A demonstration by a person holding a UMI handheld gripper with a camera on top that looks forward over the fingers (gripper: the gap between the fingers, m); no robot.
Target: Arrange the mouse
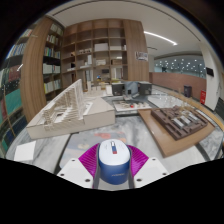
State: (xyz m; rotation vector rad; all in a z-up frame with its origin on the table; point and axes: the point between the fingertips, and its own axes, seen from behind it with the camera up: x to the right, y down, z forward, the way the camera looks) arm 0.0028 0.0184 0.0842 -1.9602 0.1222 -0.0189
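Note:
A blue and white computer mouse [112, 161] with a small red mark on top sits between my gripper's [112, 165] two fingers. The magenta pads [87, 160] press against both of its sides. The mouse appears held above a white table surface [60, 150], with its front pointing away from me. The underside of the mouse is hidden.
A large white architectural model [62, 108] stands ahead on the left. A brown wooden model on a board [180, 126] lies ahead on the right. Monitors and desk items [130, 90] sit further back, with tall bookshelves [95, 45] behind.

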